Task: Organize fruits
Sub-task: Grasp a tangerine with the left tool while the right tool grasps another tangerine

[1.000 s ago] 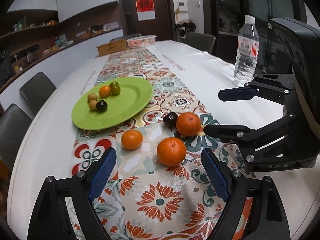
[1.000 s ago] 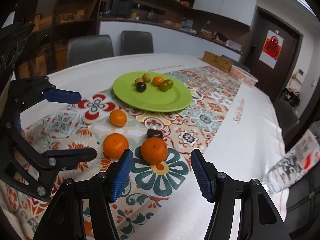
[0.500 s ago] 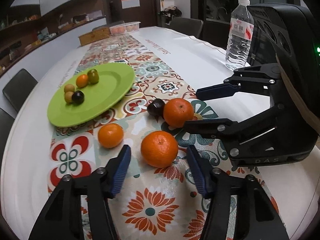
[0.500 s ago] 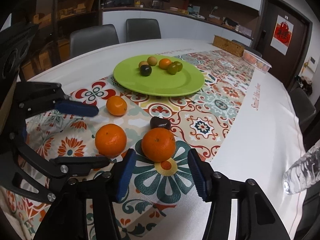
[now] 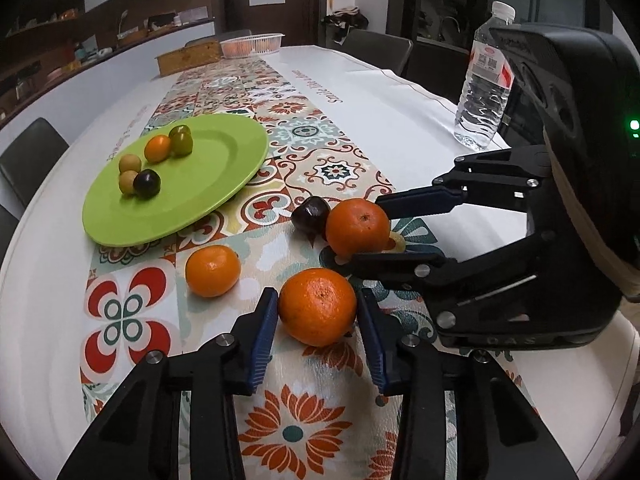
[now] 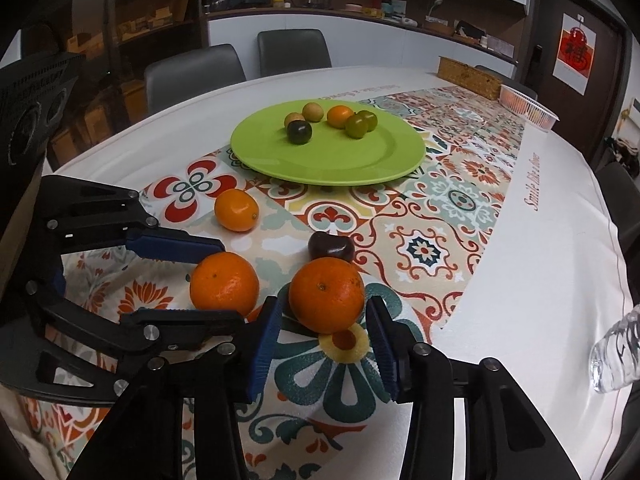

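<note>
Tangerine [image 5: 317, 306] near me sits on the table between the left gripper [image 5: 318, 334] pads, which have just been closing and touch it. The right gripper [image 6: 324, 338] has been closing around another tangerine [image 6: 327, 294], small gaps left. Farther off, the green plate [image 5: 224, 184] holds six small fruits; four wait outside.

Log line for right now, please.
left gripper: jaws just closing, pads on front orange | right gripper: jaws just closing around rear orange, slight gap | small orange: loose, off green plate
</note>
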`<action>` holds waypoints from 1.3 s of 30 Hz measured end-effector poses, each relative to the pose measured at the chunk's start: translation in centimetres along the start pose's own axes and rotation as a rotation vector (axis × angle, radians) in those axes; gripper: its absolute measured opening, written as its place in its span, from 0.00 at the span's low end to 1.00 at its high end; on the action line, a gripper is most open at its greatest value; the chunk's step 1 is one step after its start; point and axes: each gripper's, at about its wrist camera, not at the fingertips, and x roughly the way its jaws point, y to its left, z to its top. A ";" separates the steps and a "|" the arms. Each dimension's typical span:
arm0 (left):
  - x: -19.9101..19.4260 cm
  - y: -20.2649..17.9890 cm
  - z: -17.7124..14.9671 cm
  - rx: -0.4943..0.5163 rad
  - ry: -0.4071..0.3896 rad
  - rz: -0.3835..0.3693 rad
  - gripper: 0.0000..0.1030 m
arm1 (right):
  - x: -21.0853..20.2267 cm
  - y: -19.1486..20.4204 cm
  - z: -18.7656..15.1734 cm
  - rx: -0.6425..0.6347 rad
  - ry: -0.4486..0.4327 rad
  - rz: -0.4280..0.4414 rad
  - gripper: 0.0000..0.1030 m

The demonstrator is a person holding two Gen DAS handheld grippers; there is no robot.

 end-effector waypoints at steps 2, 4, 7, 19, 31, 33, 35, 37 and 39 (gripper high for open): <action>-0.3 0.1 -0.1 -0.003 0.000 0.006 0.38 | 0.2 0.0 0.1 0.003 0.002 -0.003 0.44; -0.6 0.2 -0.2 -0.011 -0.007 0.016 0.38 | 0.3 0.0 0.2 0.003 0.003 -0.005 0.44; -1.0 0.5 -0.2 -0.033 -0.015 0.031 0.38 | 0.5 0.1 0.3 0.002 0.006 -0.012 0.44; -2.0 1.5 -0.4 -0.091 -0.039 0.056 0.38 | 0.1 0.4 0.5 0.061 0.005 -0.035 0.40; -5.6 2.2 -0.6 -0.134 -0.112 0.062 0.38 | -3.1 1.9 1.2 0.127 -0.066 -0.053 0.40; -6.2 2.4 -0.5 -0.135 -0.125 0.070 0.38 | -3.7 2.0 1.5 0.146 -0.082 -0.057 0.40; -6.9 2.6 -0.4 -0.139 -0.140 0.079 0.38 | -4.1 2.0 1.7 0.167 -0.097 -0.059 0.40; -7.6 2.8 -0.2 -0.144 -0.159 0.085 0.38 | -4.6 2.0 1.9 0.186 -0.111 -0.061 0.40; -8.2 3.1 0.0 -0.144 -0.175 0.098 0.38 | -5.2 2.1 2.3 0.201 -0.131 -0.066 0.40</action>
